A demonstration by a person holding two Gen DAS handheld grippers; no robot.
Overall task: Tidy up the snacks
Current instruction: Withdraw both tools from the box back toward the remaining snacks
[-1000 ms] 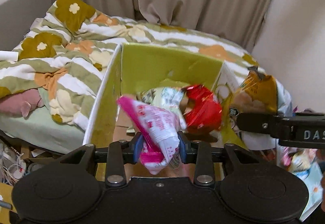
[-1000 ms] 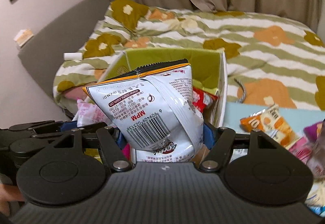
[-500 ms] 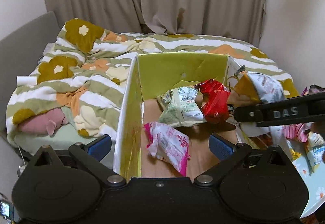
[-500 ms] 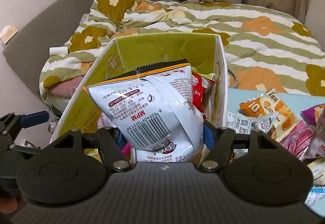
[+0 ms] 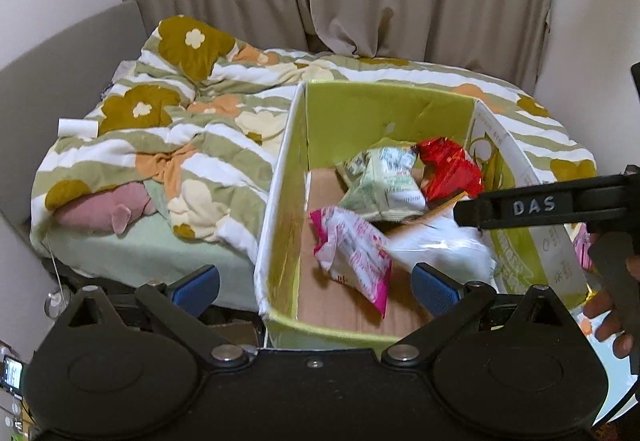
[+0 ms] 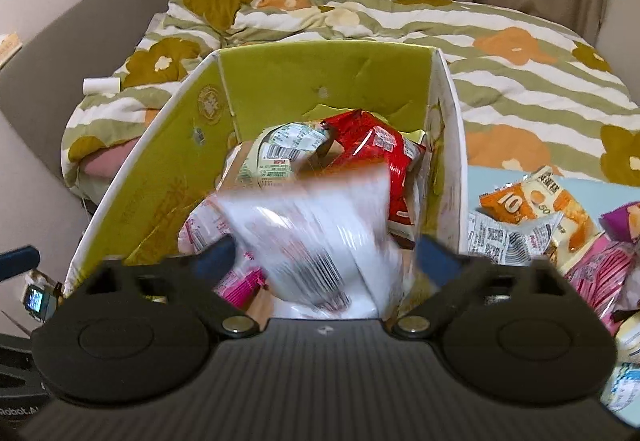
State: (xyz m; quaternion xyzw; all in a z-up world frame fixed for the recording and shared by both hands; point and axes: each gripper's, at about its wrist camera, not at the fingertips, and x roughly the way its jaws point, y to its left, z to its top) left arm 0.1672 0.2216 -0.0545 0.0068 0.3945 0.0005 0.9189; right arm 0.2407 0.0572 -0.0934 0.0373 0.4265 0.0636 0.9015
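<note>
A green cardboard box point(image 5: 280, 177) stands against the bed, its top open. Inside lie a pink-and-white packet point(image 5: 352, 257), a pale green packet point(image 5: 384, 185) and a red packet point(image 5: 448, 169). My left gripper point(image 5: 316, 291) hangs open over the box's near edge, nothing between its blue pads. My right gripper point(image 6: 326, 255) is over the box point(image 6: 160, 169) and its jaws are opening. A white chip bag point(image 6: 320, 233), blurred with motion, slips down between them, free of the pads. In the left wrist view the bag point(image 5: 440, 245) sits under the right gripper's black arm point(image 5: 540, 205).
A floral quilt point(image 5: 180, 121) covers the bed behind and left of the box. Loose snack packets point(image 6: 532, 209) lie on a light blue surface right of the box. A pink plush point(image 5: 100, 213) lies at the bed's edge. A person's hand point(image 5: 612, 321) shows at the right.
The left gripper opened and let the pink packet fall into the box, then pulled back. The right gripper sank toward the box, spread its jaws and released the white bag.
</note>
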